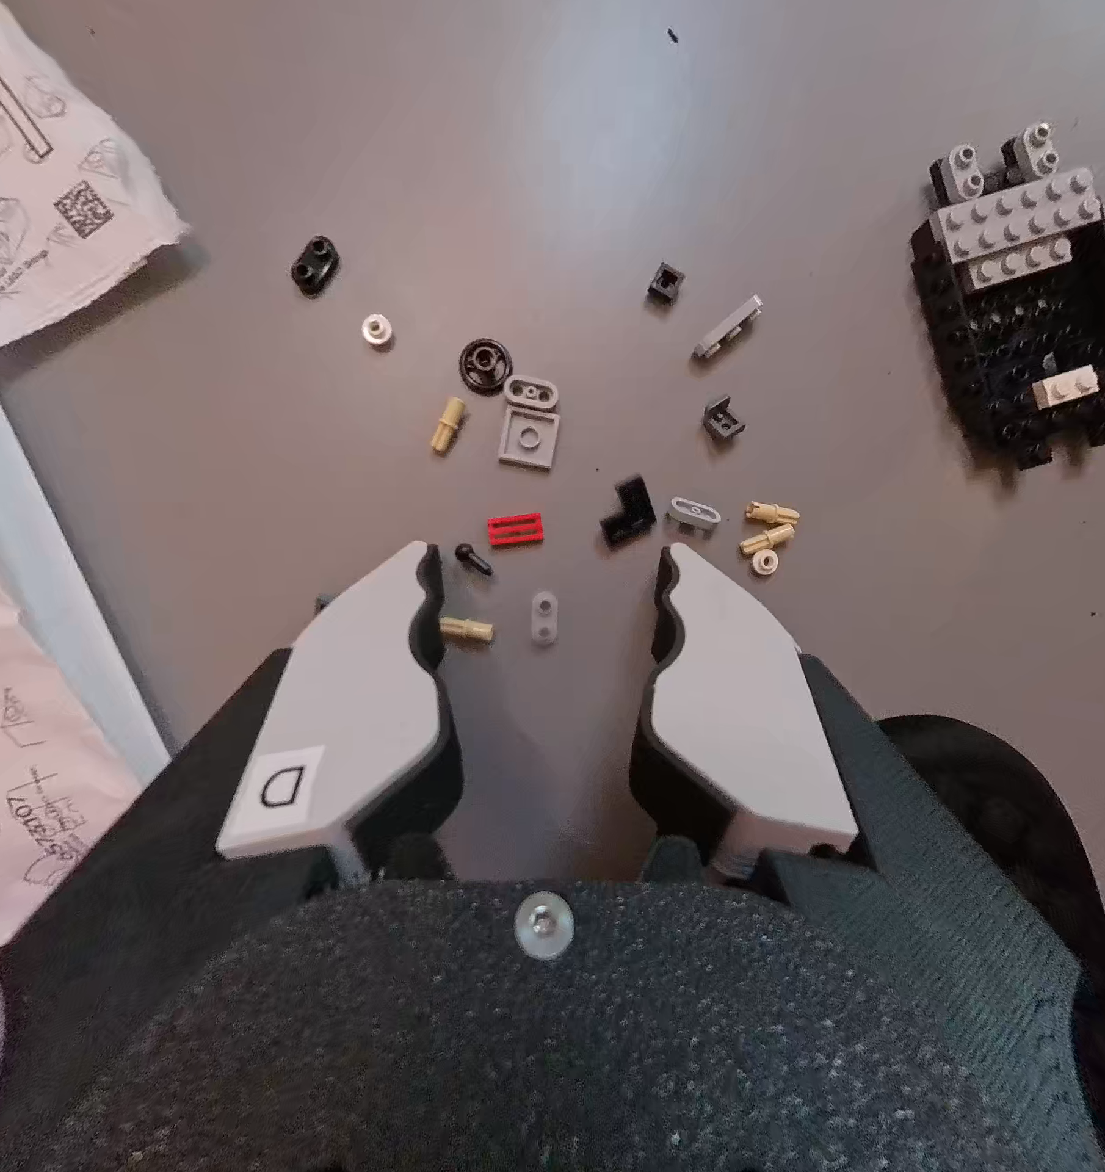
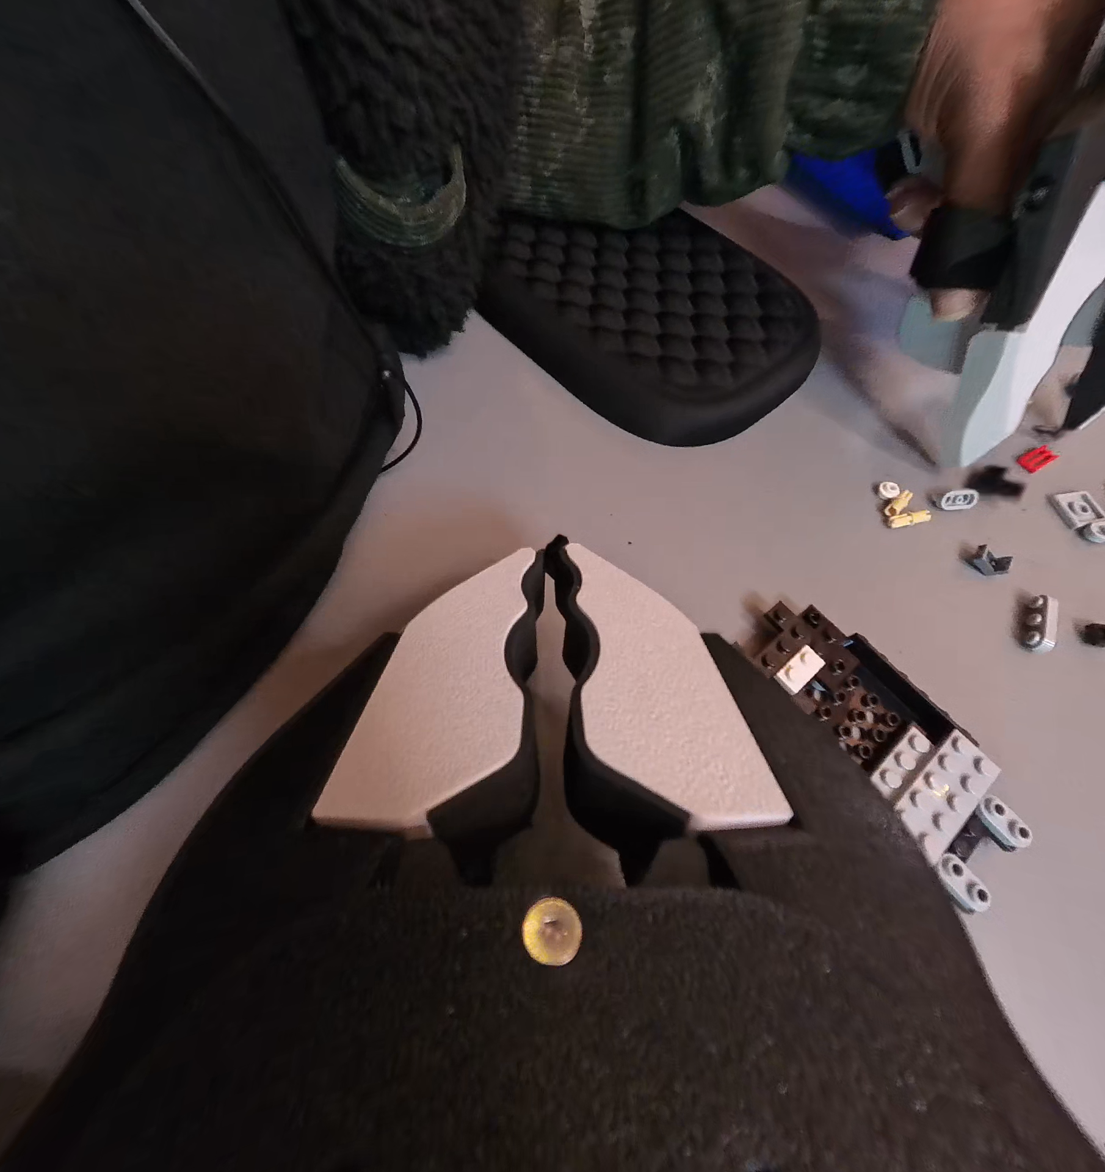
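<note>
A grey table point(image 1: 537, 158) holds scattered small building pieces. The left gripper point(image 1: 547, 558) hangs over them with its jaws wide apart and bare; a tan pin point(image 1: 470, 629) lies half hidden behind its left finger, beside a grey two-hole plate point(image 1: 544, 618). The right gripper point(image 2: 553, 555) has its jaws together, with a tiny dark tip between them that is hard to make out. A black and grey brick model point(image 2: 886, 729) sits partly cut off behind its right finger.

Smooth grey matte counter point(image 1: 537, 158) under soft even light, black honeycomb-textured cushion pad point(image 2: 651, 342) lying on it, large black fabric bulk point(image 2: 125, 380) left of the pad, white printed paper sheets point(image 1: 42, 209) at the counter's edge
</note>
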Available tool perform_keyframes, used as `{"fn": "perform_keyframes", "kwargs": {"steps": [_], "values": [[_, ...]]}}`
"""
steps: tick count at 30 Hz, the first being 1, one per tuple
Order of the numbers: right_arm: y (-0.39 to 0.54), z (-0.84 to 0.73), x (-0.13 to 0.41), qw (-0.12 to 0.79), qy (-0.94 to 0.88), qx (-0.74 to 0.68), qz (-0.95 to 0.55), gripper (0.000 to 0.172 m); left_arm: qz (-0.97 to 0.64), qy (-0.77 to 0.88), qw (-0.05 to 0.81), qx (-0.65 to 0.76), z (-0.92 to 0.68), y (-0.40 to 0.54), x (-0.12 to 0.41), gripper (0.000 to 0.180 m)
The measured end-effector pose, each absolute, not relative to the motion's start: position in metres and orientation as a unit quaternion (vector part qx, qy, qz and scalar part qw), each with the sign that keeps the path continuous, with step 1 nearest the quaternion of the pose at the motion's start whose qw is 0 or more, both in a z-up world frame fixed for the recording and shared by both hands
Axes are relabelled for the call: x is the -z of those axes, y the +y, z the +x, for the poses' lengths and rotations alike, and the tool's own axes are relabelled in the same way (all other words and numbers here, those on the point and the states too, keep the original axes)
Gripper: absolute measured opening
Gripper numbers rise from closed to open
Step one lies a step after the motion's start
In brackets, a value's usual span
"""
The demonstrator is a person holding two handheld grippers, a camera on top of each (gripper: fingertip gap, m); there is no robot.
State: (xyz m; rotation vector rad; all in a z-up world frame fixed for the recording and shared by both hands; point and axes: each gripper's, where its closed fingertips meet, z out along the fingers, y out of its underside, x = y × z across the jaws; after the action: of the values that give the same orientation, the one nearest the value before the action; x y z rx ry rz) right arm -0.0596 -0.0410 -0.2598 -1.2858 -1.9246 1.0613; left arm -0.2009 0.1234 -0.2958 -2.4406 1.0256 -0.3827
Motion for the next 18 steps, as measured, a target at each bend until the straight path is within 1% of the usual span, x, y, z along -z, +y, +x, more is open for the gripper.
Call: {"fn": "perform_keyframes", "kwargs": {"steps": [3, 6, 7, 9, 11, 14, 15, 18], "values": [[-0.039, -0.060, 0.260, 0.297, -0.722, -0.394, -0.485, 0.003, -0.882, 0.371, 0.259, 0.133, -0.202, 0.130, 0.287, 0.066], [-0.021, -0.063, 0.249, 0.346, -0.692, -0.388, -0.501, 0.003, -0.852, 0.386, 0.314, 0.161, -0.189, 0.133, 0.265, 0.064], [-0.011, -0.064, 0.242, 0.371, -0.673, -0.387, -0.510, 0.003, -0.835, 0.399, 0.334, 0.179, -0.181, 0.131, 0.256, 0.062], [0.013, -0.063, 0.227, 0.415, -0.618, -0.391, -0.541, 0.003, -0.782, 0.442, 0.374, 0.230, -0.158, 0.118, 0.234, 0.048], [0.034, -0.059, 0.211, 0.441, -0.547, -0.420, -0.574, 0.002, -0.705, 0.488, 0.441, 0.265, -0.129, 0.102, 0.206, 0.039], [0.054, -0.052, 0.192, 0.450, -0.444, -0.488, -0.602, 0.003, -0.611, 0.546, 0.501, 0.276, -0.089, 0.071, 0.183, 0.023], [0.058, -0.050, 0.188, 0.449, -0.419, -0.505, -0.606, 0.003, -0.600, 0.555, 0.511, 0.266, -0.079, 0.067, 0.182, 0.021], [0.061, -0.048, 0.180, 0.419, -0.359, -0.571, -0.608, 0.002, -0.585, 0.569, 0.529, 0.234, -0.057, 0.061, 0.183, 0.026]]}}
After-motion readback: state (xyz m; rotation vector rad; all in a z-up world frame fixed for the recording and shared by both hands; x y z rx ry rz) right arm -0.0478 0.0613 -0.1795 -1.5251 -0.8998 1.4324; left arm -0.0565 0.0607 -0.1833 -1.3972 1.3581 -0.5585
